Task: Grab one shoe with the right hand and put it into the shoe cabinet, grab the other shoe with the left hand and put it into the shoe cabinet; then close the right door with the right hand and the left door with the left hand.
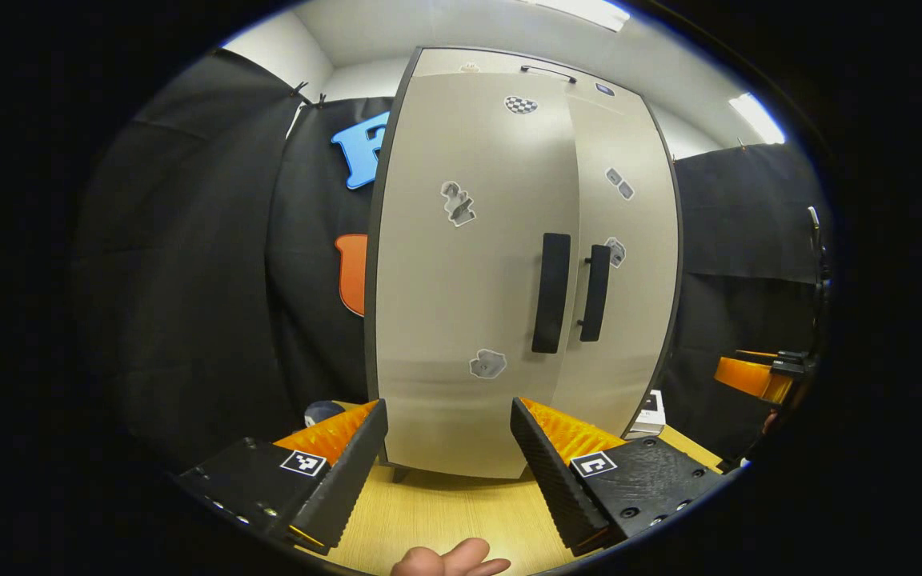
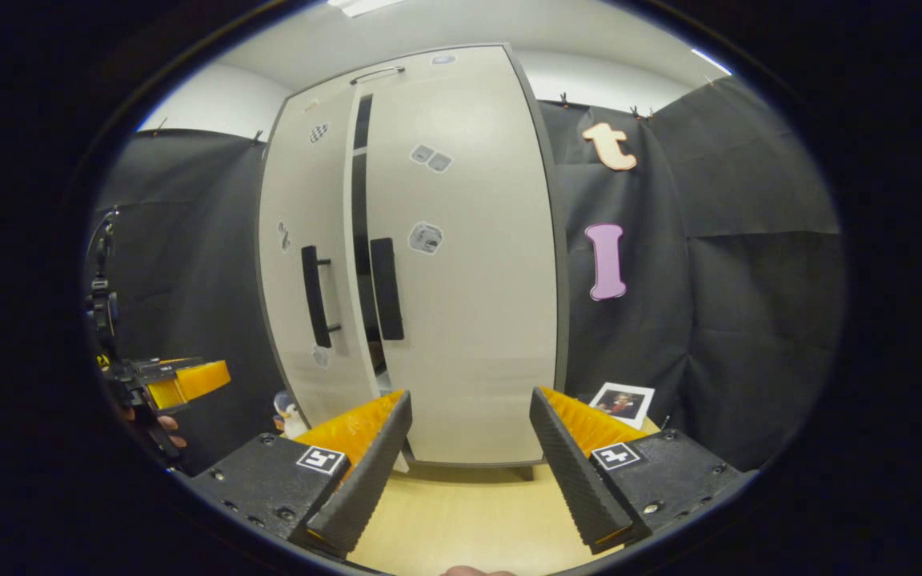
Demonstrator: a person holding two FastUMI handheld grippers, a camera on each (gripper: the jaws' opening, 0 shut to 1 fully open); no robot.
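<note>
Only unreadable stickers [image 1: 458, 202] on cabinet doors [image 1: 469, 272].

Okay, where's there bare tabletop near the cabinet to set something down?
Bare wooden table lies in front of the shoe cabinet, between it and the open left gripper; the right gripper looks over the same strip. The cabinet's sides are crowded: a penguin toy on one, a small photo on the other.

A framed portrait photo [image 2: 623, 402] leans at the light wooden worktop's [image 2: 469, 520] back right; a small penguin figurine [image 2: 288, 416] stands at its left edge.
</note>
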